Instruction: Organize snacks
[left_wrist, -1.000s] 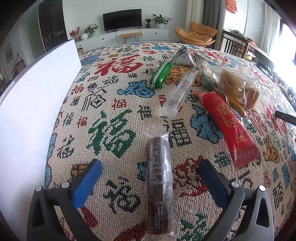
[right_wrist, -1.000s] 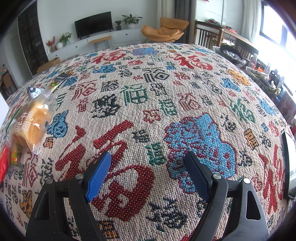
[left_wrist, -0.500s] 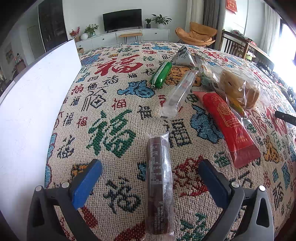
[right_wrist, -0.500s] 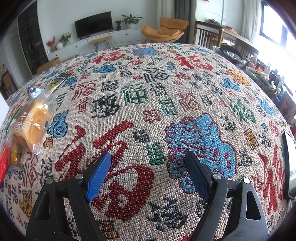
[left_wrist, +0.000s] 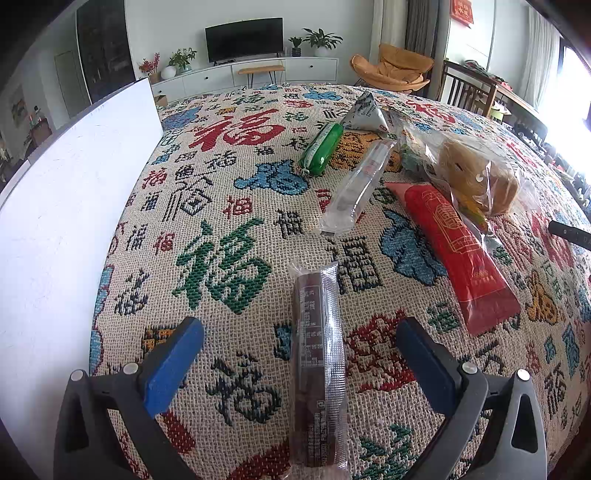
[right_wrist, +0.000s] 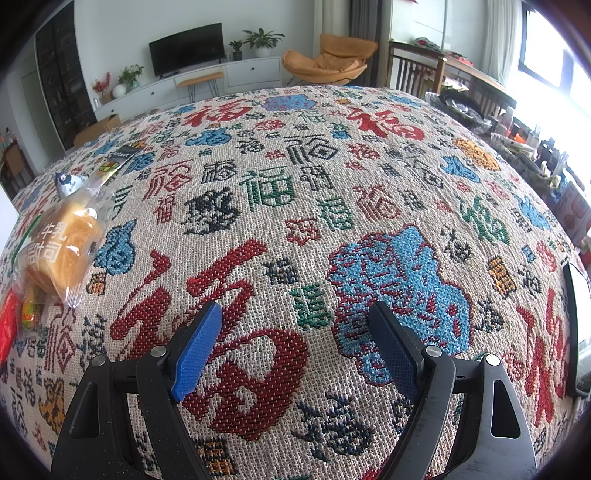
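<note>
Snack bar in brown wrapper (left_wrist: 318, 363) lies lengthwise on the patterned cloth (left_wrist: 229, 206) between our left gripper's (left_wrist: 300, 349) wide-apart jaws, untouched. We judge it light, slick and crushable, best pinched mid-length. Our right gripper (right_wrist: 295, 332) gapes empty.

Home living room (television (left_wrist: 244, 38), armchair (left_wrist: 395, 70))

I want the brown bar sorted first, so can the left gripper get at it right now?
Probably yes: the brown bar lies between the open left gripper, with nothing on it.
</note>
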